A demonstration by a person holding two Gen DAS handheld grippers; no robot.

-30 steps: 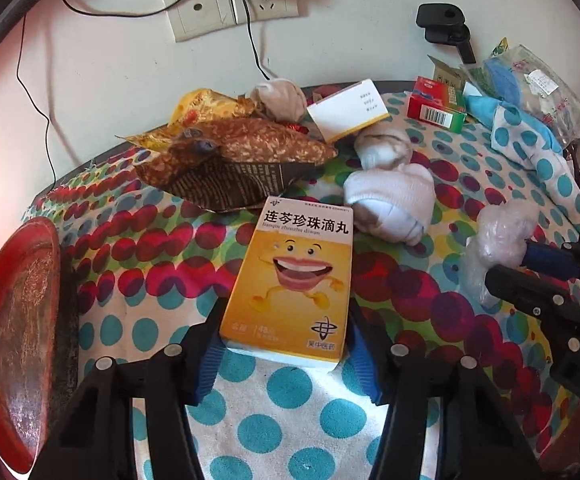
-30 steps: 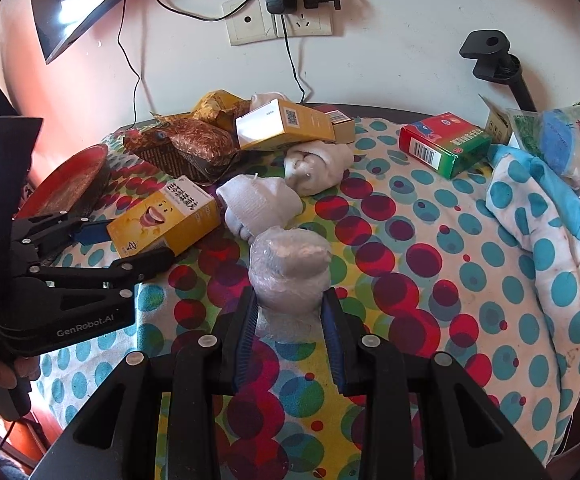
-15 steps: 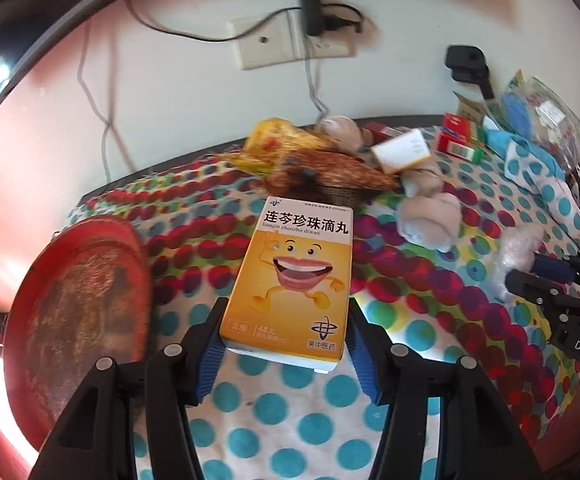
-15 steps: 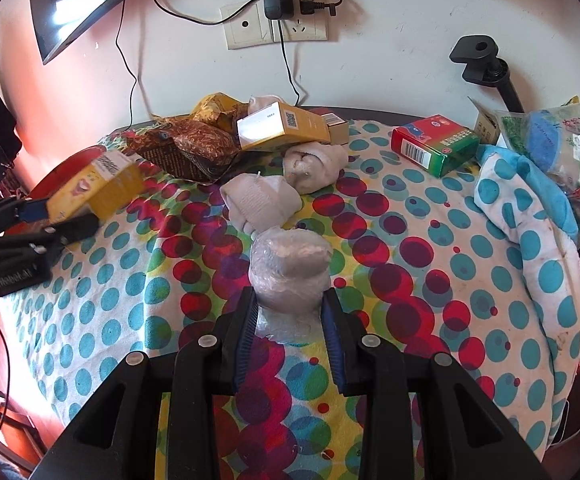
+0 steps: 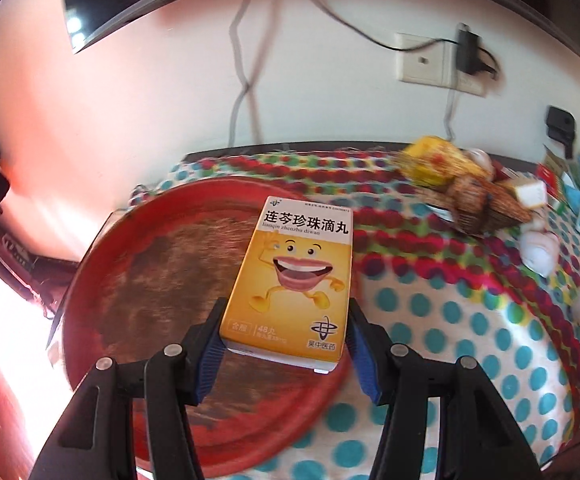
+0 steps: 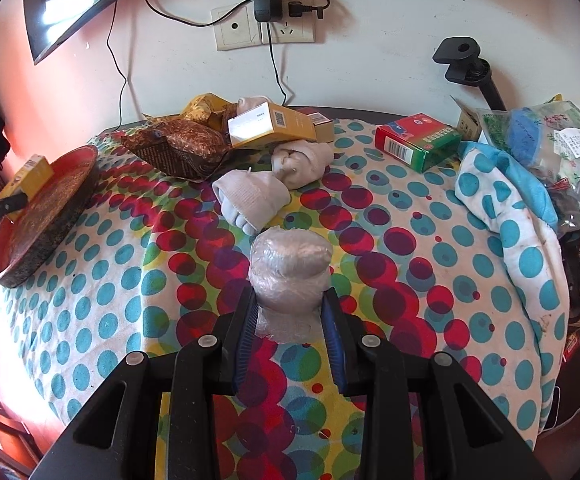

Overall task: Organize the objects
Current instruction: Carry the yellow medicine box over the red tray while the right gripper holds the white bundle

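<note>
boxes: three; left gripper (image 5: 285, 330) clamps one yellow box (image 5: 294, 280), right gripper (image 6: 290, 322) one plastic-wrapped bundle (image 6: 290, 272).

Sunlit corner by a pale wall

A wall socket (image 6: 263, 32) with a plugged charger sits above the polka-dot tablecloth (image 6: 101, 280).

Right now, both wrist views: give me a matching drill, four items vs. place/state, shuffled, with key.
Things:
1. yellow medicine box
2. plastic-wrapped bundle
3. green and red box
4. red tray

Places/states:
A. lying on the dotted cloth near the back right, gripped by nothing
B. clamped in the left gripper, over the tray
C. at the table's left edge
D. clamped in the right gripper

Pairs: 1-B, 2-D, 3-A, 4-C
</note>
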